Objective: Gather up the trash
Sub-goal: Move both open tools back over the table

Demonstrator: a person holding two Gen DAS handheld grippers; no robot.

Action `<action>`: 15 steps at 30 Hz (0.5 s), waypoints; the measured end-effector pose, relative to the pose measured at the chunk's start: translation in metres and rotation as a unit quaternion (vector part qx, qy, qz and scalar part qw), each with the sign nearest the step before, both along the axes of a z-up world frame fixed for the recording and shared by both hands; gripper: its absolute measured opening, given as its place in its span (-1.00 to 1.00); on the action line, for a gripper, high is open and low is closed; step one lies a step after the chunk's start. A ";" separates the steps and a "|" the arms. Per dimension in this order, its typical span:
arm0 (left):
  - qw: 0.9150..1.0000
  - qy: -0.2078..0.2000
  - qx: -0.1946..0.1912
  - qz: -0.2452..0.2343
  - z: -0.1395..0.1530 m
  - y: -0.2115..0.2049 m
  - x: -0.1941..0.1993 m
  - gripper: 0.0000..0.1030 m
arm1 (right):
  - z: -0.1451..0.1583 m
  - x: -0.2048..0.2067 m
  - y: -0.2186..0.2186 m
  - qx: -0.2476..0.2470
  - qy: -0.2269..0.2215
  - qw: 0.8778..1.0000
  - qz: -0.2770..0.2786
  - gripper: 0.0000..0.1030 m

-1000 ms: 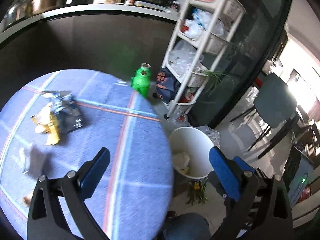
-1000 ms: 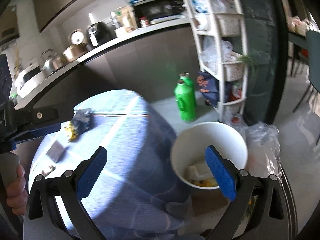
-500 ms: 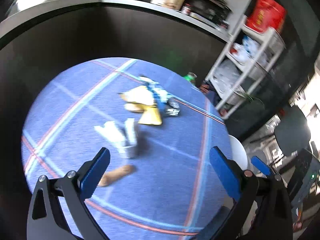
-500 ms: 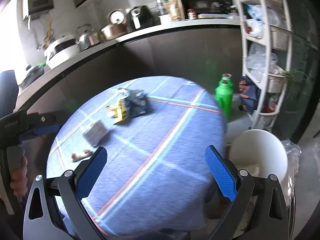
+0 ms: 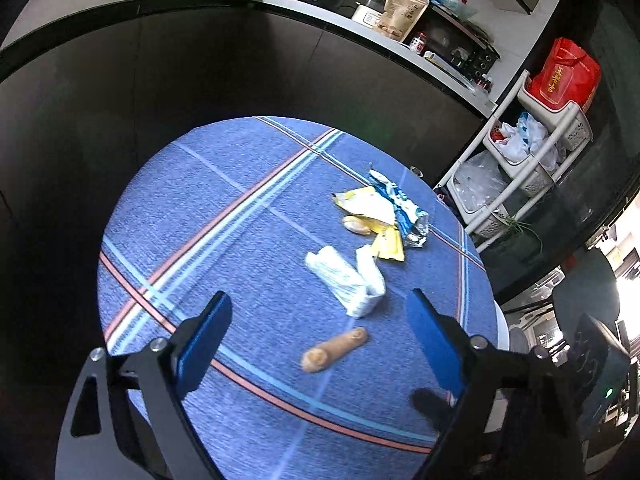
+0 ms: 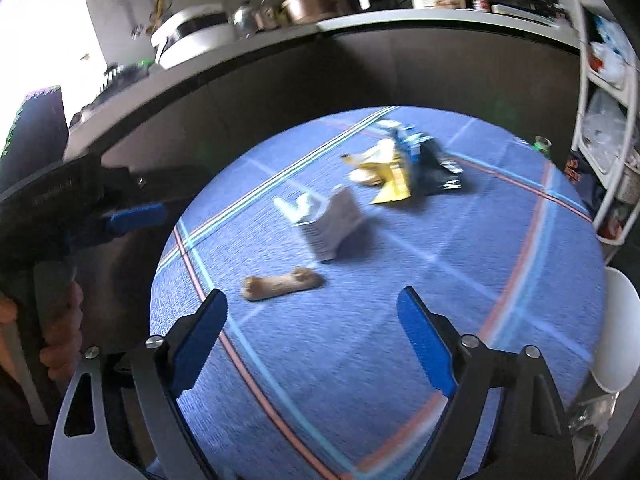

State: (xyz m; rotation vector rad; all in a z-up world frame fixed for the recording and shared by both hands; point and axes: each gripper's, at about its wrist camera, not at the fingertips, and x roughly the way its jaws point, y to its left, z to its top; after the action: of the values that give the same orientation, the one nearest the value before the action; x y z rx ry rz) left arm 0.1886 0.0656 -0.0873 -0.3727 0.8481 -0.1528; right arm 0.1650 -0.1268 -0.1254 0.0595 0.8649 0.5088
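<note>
Trash lies on a round table with a blue striped cloth (image 5: 248, 216): a brown peanut-shaped piece (image 5: 334, 350) (image 6: 282, 282), a crumpled white wrapper (image 5: 348, 278) (image 6: 332, 224), and a pile of yellow and blue snack wrappers (image 5: 380, 212) (image 6: 400, 164). My left gripper (image 5: 320, 344) is open and empty, hovering above the brown piece. My right gripper (image 6: 312, 336) is open and empty over the table's near side. The left gripper also shows at the left edge of the right wrist view (image 6: 120, 216).
A white bin (image 6: 618, 344) stands beside the table at the right. A white shelf rack (image 5: 532, 148) with bags and a dark counter (image 5: 280, 40) with kitchenware stand behind. A green bottle top (image 6: 542, 145) peeks past the far table edge.
Both grippers have swung from the white bin back over the table. The trash now lies closer and more central in both views. Both grippers stay open.
</note>
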 end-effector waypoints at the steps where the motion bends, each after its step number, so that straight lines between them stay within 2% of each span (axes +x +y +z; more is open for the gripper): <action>1: 1.000 -0.001 0.000 0.001 -0.001 0.003 0.000 0.69 | -0.004 0.002 0.010 -0.008 0.005 1.000 -0.004 0.51; 8: 1.000 -0.003 -0.007 0.008 -0.006 0.022 0.001 0.69 | -0.030 0.020 0.053 -0.038 0.038 0.998 -0.032 0.40; 15: 1.000 0.003 -0.017 0.005 -0.014 0.027 0.008 0.67 | -0.041 0.029 0.071 -0.090 0.019 0.994 -0.053 0.37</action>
State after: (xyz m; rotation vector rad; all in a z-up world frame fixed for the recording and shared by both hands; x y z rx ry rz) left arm 0.1968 0.0926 -0.1011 -0.4092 0.8494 -0.1561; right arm 0.1937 -0.0556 -0.1661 -0.0493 0.9372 0.3303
